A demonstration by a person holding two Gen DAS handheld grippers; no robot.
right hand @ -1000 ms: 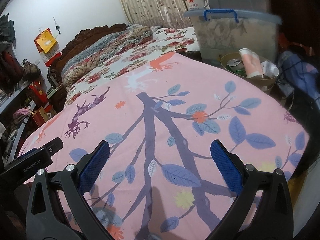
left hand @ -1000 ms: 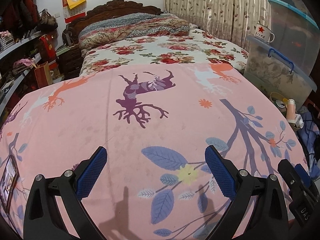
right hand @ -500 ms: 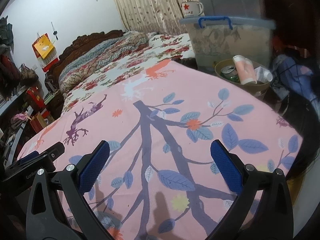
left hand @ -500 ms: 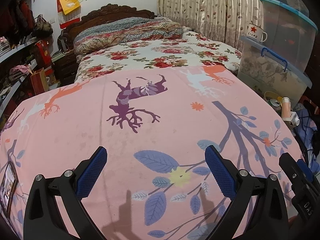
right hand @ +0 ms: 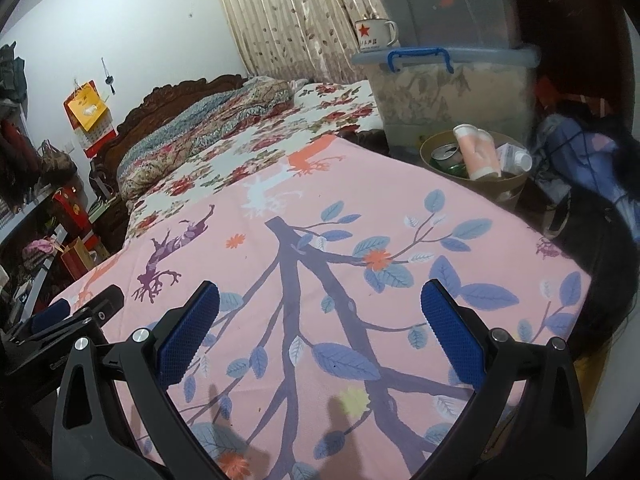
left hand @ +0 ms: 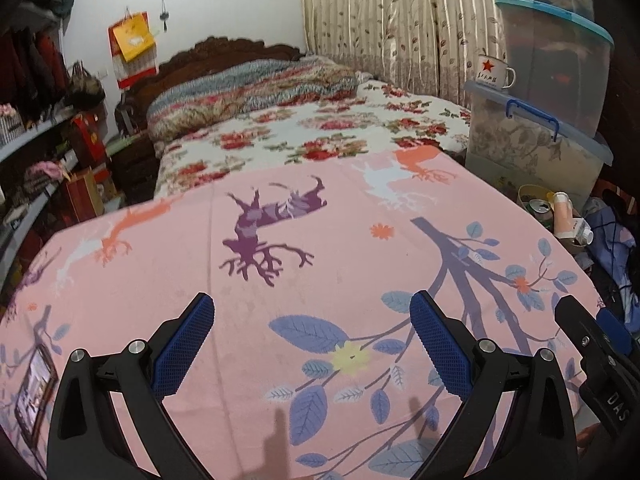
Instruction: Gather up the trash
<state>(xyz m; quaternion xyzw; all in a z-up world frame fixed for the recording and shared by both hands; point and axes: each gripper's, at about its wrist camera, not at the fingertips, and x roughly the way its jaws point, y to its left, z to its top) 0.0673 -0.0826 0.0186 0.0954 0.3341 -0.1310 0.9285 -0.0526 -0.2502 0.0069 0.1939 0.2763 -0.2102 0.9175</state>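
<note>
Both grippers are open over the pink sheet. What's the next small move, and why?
Probably ease both back and stop. The left gripper and right gripper are open and empty, the sheet shows no loose trash, and the can, tube and carton already sit in the bin.

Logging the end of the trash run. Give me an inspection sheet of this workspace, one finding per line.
Surface: pink printed bedspread, no loose trash seen on it.
Job's things: round bin beside the bed holds a can, a pink tube and a carton.
Clutter: enamel mug on a storage box.
Grippers: left gripper and right gripper both open, empty.
Cables: nothing seen.
Surroundings: curtain, shelves.
</note>
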